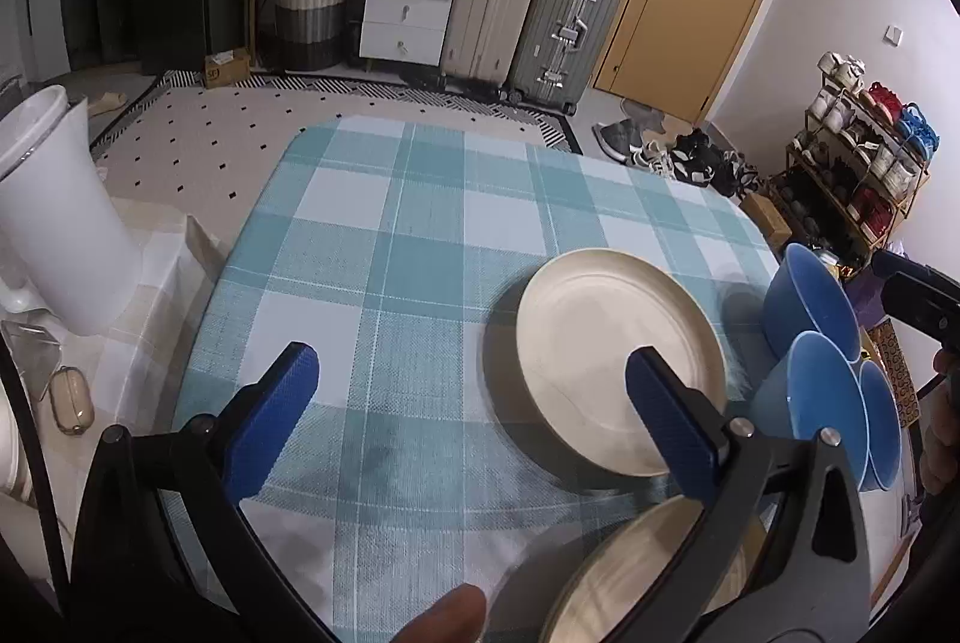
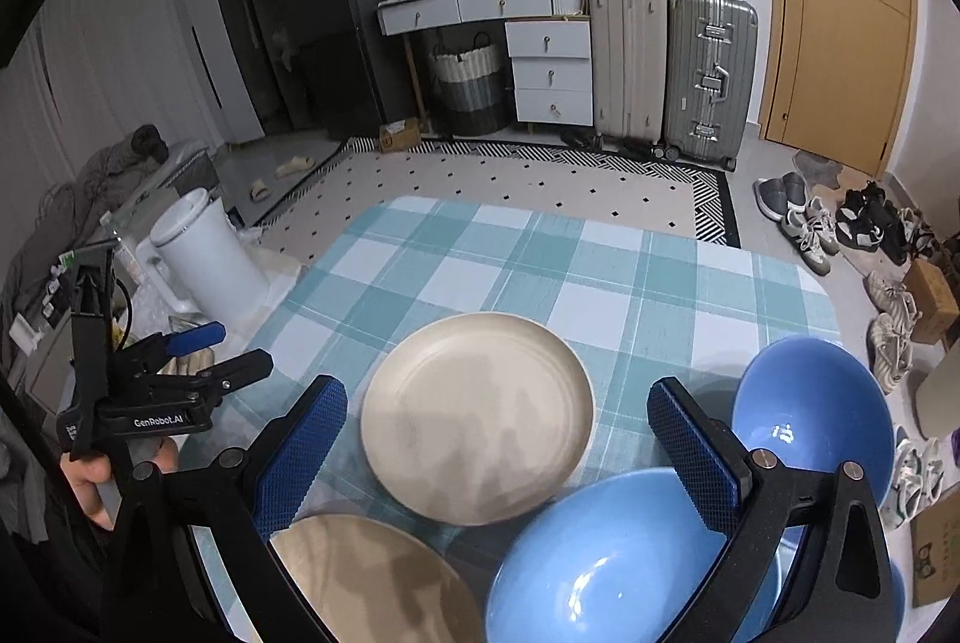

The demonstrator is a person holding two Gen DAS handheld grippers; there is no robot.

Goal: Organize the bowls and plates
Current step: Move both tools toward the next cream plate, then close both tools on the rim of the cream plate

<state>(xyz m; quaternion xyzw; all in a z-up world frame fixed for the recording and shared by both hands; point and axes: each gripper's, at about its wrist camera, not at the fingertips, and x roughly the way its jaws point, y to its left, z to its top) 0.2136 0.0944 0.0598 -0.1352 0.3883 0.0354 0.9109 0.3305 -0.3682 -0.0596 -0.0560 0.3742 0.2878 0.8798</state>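
Two cream plates lie on the checked tablecloth: a far plate [image 1: 618, 367] [image 2: 477, 415] and a near plate [image 1: 636, 577] [image 2: 372, 577]. Three blue bowls stand to the right: a far bowl [image 1: 810, 304] [image 2: 810, 415], a middle bowl [image 1: 822, 403] [image 2: 618, 553], and a third bowl [image 1: 882, 427] mostly hidden behind it. My left gripper [image 1: 474, 403] is open and empty above the cloth, left of the plates; it also shows in the right wrist view [image 2: 219, 349]. My right gripper [image 2: 498, 439] is open and empty above the far plate.
A white bin [image 1: 54, 211] [image 2: 204, 253] stands off the table's left side. The checked tablecloth [image 1: 372, 247] [image 2: 540, 253] stretches away beyond the dishes. Shoes [image 2: 840, 229] and a shoe rack [image 1: 852, 175] are on the right, suitcases [image 2: 672, 66] and drawers at the back.
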